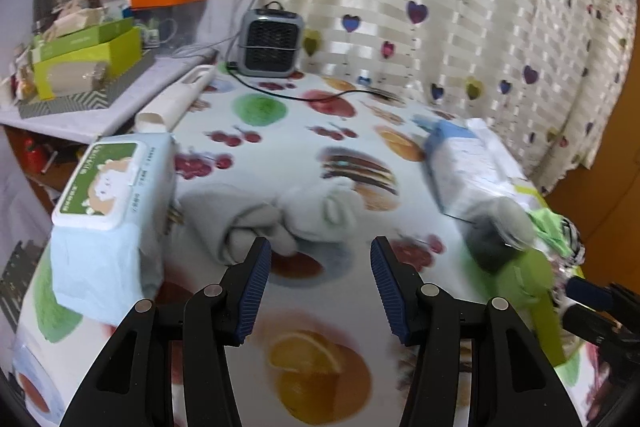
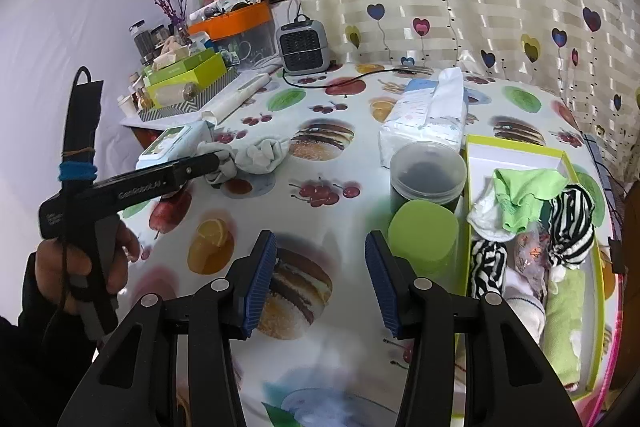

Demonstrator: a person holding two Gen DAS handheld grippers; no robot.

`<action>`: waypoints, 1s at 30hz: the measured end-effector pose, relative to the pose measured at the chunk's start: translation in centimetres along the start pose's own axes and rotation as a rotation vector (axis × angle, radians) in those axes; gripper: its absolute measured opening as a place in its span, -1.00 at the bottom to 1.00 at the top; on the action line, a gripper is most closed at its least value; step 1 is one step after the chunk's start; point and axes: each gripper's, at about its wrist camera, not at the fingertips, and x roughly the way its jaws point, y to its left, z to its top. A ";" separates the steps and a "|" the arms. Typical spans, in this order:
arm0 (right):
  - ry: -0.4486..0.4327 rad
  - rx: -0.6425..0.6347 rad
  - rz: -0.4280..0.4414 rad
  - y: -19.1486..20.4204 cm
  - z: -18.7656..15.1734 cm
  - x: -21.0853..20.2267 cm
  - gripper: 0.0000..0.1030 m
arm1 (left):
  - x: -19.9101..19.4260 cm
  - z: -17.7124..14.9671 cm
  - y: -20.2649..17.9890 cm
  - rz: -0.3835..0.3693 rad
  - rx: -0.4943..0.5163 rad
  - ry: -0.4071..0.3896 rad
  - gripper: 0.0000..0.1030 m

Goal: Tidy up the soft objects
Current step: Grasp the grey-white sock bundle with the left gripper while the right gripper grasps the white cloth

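A bundle of pale grey-white socks [image 1: 276, 223] [image 2: 262, 153] lies on the fruit-print tablecloth [image 1: 320, 155]. My left gripper [image 1: 320, 251] [image 2: 218, 163] is open, and its fingertips reach the near edge of the bundle without pinching it. A hand [image 2: 80, 259] holds that gripper at the left of the right wrist view. My right gripper [image 2: 320, 243] is open and empty above the cloth. To its right stands a green-rimmed box [image 2: 520, 147] holding several soft things: a green cloth [image 2: 524, 199], striped black-and-white socks [image 2: 568, 223] and a green roll [image 2: 564, 319].
A wet-wipes pack [image 1: 112, 195] sits left of the socks and a tissue pack [image 1: 468, 163] [image 2: 428, 115] right of them. A green-lidded jar [image 2: 424, 231] and a dark jar [image 2: 428, 175] stand beside the box. A small heater [image 1: 272, 43] and its cable are at the back, cluttered boxes [image 1: 84, 63] at the left.
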 end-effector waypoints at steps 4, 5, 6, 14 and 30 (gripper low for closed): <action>0.005 -0.009 -0.004 0.1 0.5 0.6 -0.07 | 1.5 0.6 0.7 0.053 0.008 -0.001 -0.01; 0.006 -0.012 -0.004 0.2 0.6 0.7 -0.07 | 1.6 0.7 0.9 0.060 0.010 -0.004 -0.01; 0.008 -0.016 -0.005 0.2 0.8 0.9 -0.07 | 1.9 0.9 1.1 0.075 0.012 -0.009 -0.01; 0.011 -0.035 -0.015 1.0 1.9 1.9 -0.07 | 4.1 2.0 2.5 0.148 -0.027 0.001 -0.01; 0.041 -0.057 -0.018 2.0 4.0 4.6 -0.07 | 5.7 0.1 -0.5 -0.082 0.106 0.118 -0.02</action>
